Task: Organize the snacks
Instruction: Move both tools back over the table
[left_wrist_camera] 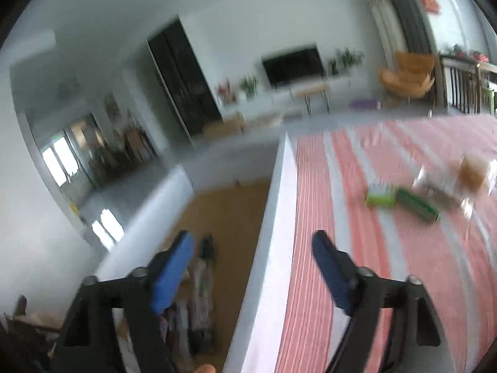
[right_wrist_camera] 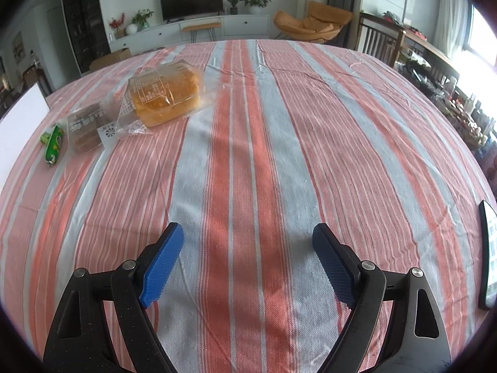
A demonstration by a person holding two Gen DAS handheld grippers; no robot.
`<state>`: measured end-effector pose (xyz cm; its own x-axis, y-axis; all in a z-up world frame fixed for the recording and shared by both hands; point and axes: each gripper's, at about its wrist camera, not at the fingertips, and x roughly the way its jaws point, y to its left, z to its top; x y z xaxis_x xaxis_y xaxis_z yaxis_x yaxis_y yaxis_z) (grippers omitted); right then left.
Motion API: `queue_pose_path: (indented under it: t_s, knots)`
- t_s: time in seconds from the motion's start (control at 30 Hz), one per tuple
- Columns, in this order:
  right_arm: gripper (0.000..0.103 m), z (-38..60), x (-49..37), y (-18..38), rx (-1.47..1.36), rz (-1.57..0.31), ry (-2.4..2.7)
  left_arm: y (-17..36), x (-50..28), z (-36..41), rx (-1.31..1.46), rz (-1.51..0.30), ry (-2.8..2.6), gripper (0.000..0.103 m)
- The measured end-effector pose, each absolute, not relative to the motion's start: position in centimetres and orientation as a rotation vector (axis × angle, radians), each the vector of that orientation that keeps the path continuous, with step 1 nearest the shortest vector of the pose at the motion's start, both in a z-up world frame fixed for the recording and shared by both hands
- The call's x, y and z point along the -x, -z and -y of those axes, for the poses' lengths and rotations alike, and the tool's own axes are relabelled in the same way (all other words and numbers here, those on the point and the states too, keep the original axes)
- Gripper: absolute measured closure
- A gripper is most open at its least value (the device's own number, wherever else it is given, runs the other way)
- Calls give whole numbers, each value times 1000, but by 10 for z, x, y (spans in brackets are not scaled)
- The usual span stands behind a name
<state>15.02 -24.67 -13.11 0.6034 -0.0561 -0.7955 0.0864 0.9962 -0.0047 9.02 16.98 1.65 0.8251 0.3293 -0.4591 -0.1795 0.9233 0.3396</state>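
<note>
A clear bag of golden bread (right_wrist_camera: 167, 96) lies on the striped tablecloth (right_wrist_camera: 248, 161) at the far left. Beside it lie a clear pack of brown cake (right_wrist_camera: 87, 127) and a green snack packet (right_wrist_camera: 53, 146). My right gripper (right_wrist_camera: 248, 236) is open and empty, low over the cloth and well short of the snacks. My left gripper (left_wrist_camera: 253, 245) is open and empty, straddling the white box's right wall (left_wrist_camera: 273, 248). Its view is blurred; the green packets (left_wrist_camera: 403, 200) and the bags (left_wrist_camera: 459, 180) show to its right.
The white box (right_wrist_camera: 21, 121) stands at the table's left edge; its brown inside (left_wrist_camera: 230, 214) shows in the left wrist view. A dark flat tablet-like object (right_wrist_camera: 489, 255) lies at the right edge. Chairs (right_wrist_camera: 379, 43) and a cluttered table stand beyond the far right.
</note>
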Motion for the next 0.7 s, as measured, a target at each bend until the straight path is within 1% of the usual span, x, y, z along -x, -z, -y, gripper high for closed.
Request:
queue_pose_path:
  t_s: [0.03, 0.07, 0.1, 0.17, 0.2, 0.33, 0.37, 0.53, 0.7]
  knots:
    - [16, 247, -150, 131, -35, -919, 82, -23, -85, -161, -298, -496, -254, 18]
    - [16, 247, -150, 131, -35, -919, 83, -28, -82, -152, -305, -470, -232, 14]
    - [16, 247, -150, 131, -35, -919, 83, -32, -81, -146, -308, -459, -214, 9]
    - [16, 247, -150, 131, -36, -919, 83, -33, -83, -130, -299, -473, -141, 3]
    - [16, 247, -150, 131, -36, -919, 83, -31, -85, -125, -288, -491, -113, 3]
    - [16, 247, -151, 131, -36, -919, 82, -2, -109, -105, -180, -662, 41, 3]
    - [15, 247, -150, 131, -36, -919, 82, 14, -118, -100, -136, -728, 83, 3]
    - [15, 248, -151, 131, -36, -919, 82, 79, -143, -76, -49, -921, 128, 3]
    - [15, 248, -151, 131, -36, -919, 82, 105, -162, -48, -105, -961, 135, 3]
